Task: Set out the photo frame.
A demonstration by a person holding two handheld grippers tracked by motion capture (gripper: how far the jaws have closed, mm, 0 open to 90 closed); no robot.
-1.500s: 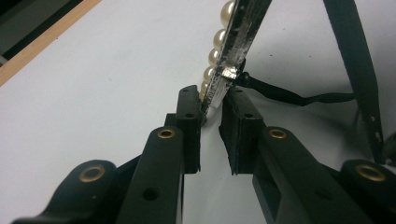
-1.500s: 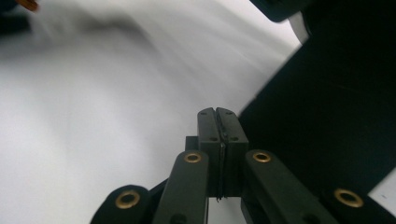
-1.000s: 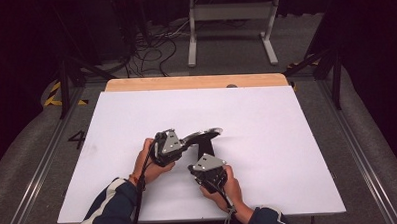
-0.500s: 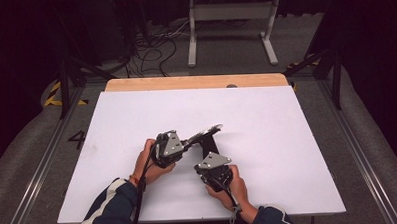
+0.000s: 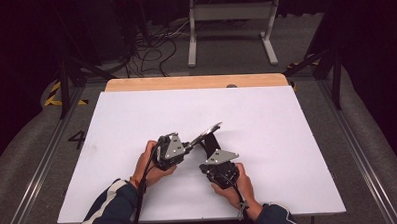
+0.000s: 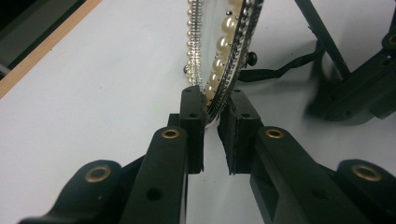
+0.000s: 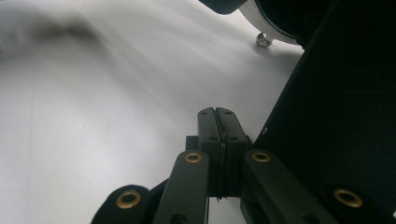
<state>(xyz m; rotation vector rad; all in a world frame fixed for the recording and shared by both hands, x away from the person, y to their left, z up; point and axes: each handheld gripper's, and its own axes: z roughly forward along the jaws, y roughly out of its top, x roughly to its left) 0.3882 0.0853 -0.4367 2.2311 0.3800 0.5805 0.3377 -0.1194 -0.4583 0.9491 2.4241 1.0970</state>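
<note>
a: jaws of your left gripper (image 6: 212, 116) clamp the rim of the pearl-edged mirror (image 6: 219, 51), lifting it tilted off the white counter (image 5: 287, 139); right gripper (image 7: 218, 122) jaws are pressed together, empty.

b: handling?

a: you've got stiff, light, fragile glass; grip the beaded rim, not the face. no readable writing.

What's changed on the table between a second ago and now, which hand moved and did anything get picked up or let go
The right gripper slid a little to the right across the white table, away from the left gripper, its jaws staying pressed together. Nothing was taken hold of or let go. The left gripper kept its place, still clamped on the edge of the pearl-trimmed frame, which stays raised at the same tilt with its black stand beneath.
</note>
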